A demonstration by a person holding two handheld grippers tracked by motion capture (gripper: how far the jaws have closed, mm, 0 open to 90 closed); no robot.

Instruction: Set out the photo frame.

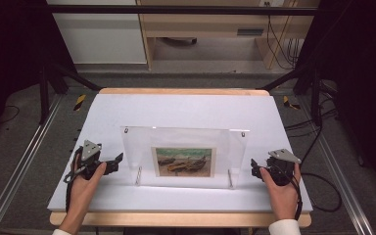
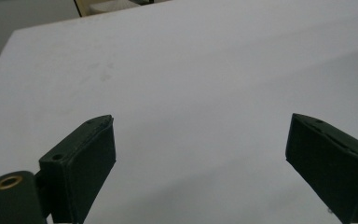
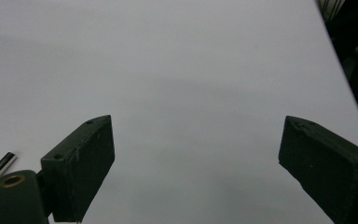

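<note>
On white desk [image 1: 186, 110], centre: clear picture frame [image 1: 184, 156] standing upright, boat picture [image 1: 183, 162] inside. Left claw [image 1: 118, 160] on desk just left of frame, jaws spread wide, holding nothing. Right claw [image 1: 254, 166] just right of frame, jaws spread wide too, holding nothing. Neither touches frame.

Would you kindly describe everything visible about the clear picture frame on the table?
The picture frame is a clear acrylic panel standing upright on two small metal feet, with metal studs at its top corners. A landscape print of beached boats sits low in its centre. It rests mid-table on the white surface, between both grippers, touching neither.
</note>
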